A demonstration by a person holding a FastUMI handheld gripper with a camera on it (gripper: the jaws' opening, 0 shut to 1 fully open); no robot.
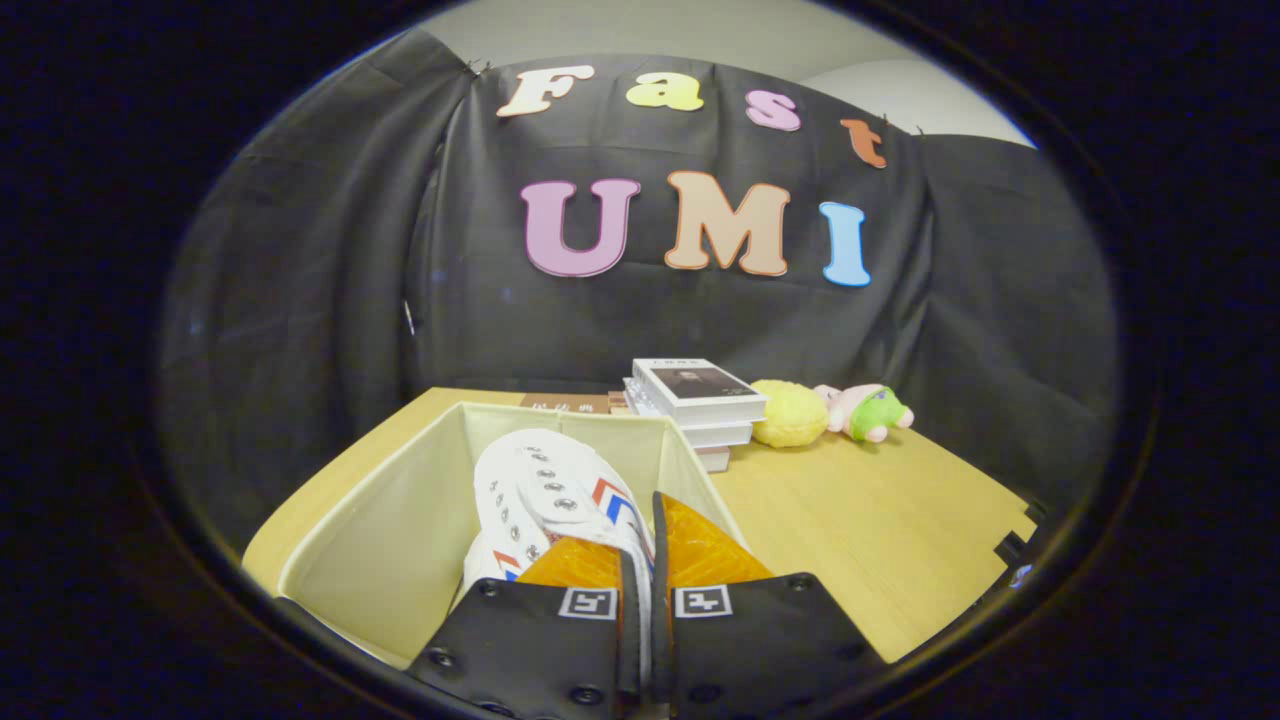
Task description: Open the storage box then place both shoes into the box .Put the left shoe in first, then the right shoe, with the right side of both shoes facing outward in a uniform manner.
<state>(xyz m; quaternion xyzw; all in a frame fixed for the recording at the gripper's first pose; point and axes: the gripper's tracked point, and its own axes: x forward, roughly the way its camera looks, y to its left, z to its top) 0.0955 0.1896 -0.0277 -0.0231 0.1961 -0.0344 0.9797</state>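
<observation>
A white lace-up shoe [545,490] with red and blue stripes hangs inside the open cream fabric storage box [400,520], toe pointing away from me. My gripper [640,545] is shut on the shoe's rear edge, both fingers [700,545] pressing a thin white strip of it between them. The shoe's laces and eyelets face up and to the left. The box's floor under the shoe is hidden, so I cannot tell whether another shoe lies there.
The box stands on a light wooden table [880,540]. Behind it is a stack of books [695,405], then a yellow plush [790,413] and a pink and green plush toy [868,410]. Black cloth walls close the booth.
</observation>
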